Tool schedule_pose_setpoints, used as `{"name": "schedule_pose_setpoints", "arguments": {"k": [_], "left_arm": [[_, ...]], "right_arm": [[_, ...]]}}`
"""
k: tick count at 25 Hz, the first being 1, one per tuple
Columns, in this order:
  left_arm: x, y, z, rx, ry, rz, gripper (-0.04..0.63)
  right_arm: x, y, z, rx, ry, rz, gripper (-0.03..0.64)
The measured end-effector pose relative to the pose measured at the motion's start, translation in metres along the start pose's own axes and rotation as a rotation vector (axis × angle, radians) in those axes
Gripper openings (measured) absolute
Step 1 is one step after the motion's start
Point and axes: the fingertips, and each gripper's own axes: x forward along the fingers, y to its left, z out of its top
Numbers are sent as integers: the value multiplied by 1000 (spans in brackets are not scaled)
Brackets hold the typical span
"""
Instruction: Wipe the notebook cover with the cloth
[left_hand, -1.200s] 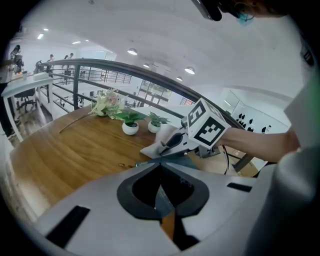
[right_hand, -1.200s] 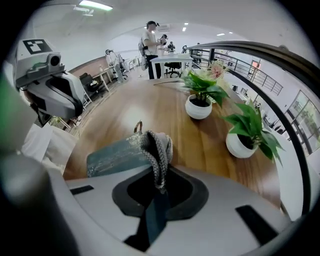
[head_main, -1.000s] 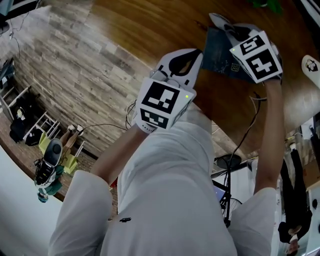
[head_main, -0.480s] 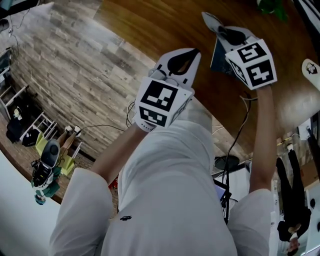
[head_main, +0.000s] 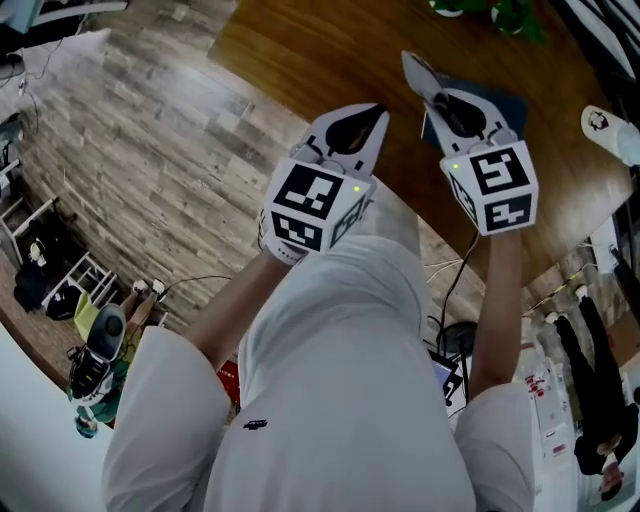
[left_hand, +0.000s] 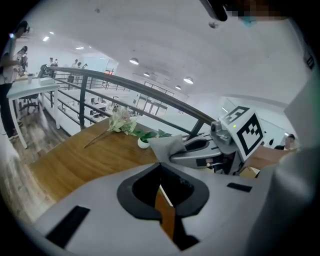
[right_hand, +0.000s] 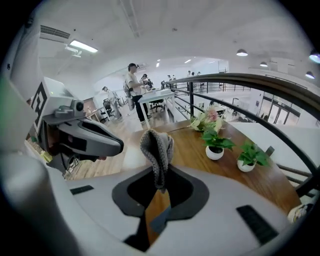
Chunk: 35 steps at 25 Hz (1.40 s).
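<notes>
The dark blue notebook (head_main: 506, 104) lies on the wooden table (head_main: 300, 50), mostly hidden under my right gripper (head_main: 432, 88). That gripper is shut on a grey cloth (head_main: 414, 66) that sticks out past its tips. In the right gripper view the cloth (right_hand: 156, 149) stands bunched up from the shut jaws of the right gripper (right_hand: 157, 175). My left gripper (head_main: 378, 110) hovers just left of it, shut and holding nothing. In the left gripper view the left gripper (left_hand: 160, 166) points past the right gripper (left_hand: 175, 151) and its cloth (left_hand: 166, 145).
Two small potted plants (right_hand: 215, 145) (right_hand: 246, 161) and a flower bunch (right_hand: 208, 118) stand along the table's far side, by a dark railing (right_hand: 235, 80). A white object (head_main: 610, 130) lies at the right. The table edge (head_main: 230, 75) drops to plank floor on the left. A person (right_hand: 133, 90) stands far off.
My right gripper, still gripping the cloth, has drawn back toward my body and a little left across the notebook. The left gripper has barely shifted.
</notes>
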Motion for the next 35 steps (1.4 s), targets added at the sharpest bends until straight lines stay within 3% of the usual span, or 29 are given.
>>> {"name": "schedule_pose_setpoints", "arguments": {"k": [10,15,21,28,35], "left_arm": [[-64,0,42,35,-66,-15,20],[-89,-3,59,53,-98,-31,20],[-108,-8,84,54,-128,-83,19],[-128,-28,126,138,-189,-157,18],[-145,-50,148,188,-259,-184,18]], "right_arm": [[-89,14,56,140,-211,-198,40],[-135,17,73,156,-303,-310,40],[-178,27,75,175,-382,-431,40],[-235,40,77,195,-472,-560,40],[-284,45,66,247,-575,-690,40]]}}
